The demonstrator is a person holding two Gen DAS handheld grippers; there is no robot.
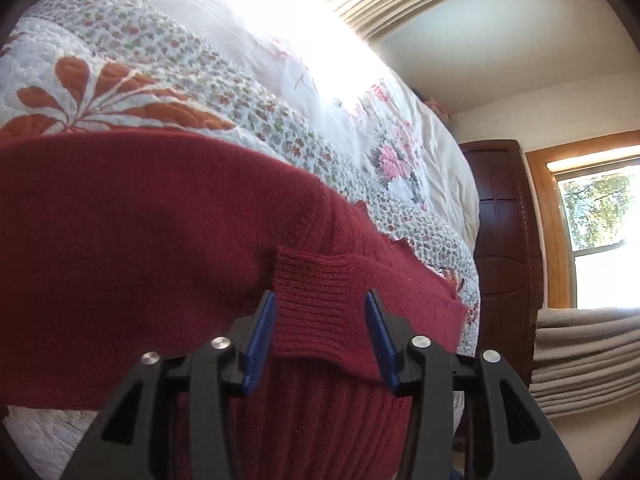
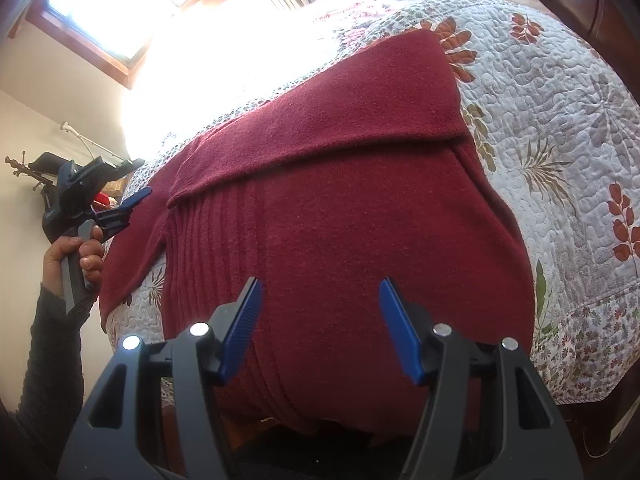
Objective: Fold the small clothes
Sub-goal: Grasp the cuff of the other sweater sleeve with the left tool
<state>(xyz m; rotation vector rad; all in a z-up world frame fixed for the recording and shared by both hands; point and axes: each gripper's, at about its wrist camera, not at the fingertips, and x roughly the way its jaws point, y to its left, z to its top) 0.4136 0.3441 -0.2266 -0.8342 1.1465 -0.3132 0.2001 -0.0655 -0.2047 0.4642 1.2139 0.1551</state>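
The red sweater point(image 2: 344, 216) covers the near part of the bed, and the flowery quilt point(image 2: 560, 128) lies bare to its right and beyond it. The left gripper point(image 2: 132, 190), jaws apart, and the hand point(image 2: 70, 258) block the sweater's left edge. A dark wooden bedpost point(image 1: 504, 216) stands past the bed's far end

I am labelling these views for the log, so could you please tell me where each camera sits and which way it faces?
Left wrist: rides the left claw, looking along its open blue fingers at a ribbed sleeve cuff of the maroon sweater; no hand shows.
Right wrist: rides the right claw, open over the sweater's ribbed body; the person's left hand and the other claw show at left.
Shared: the sweater, the floral quilt, a window.
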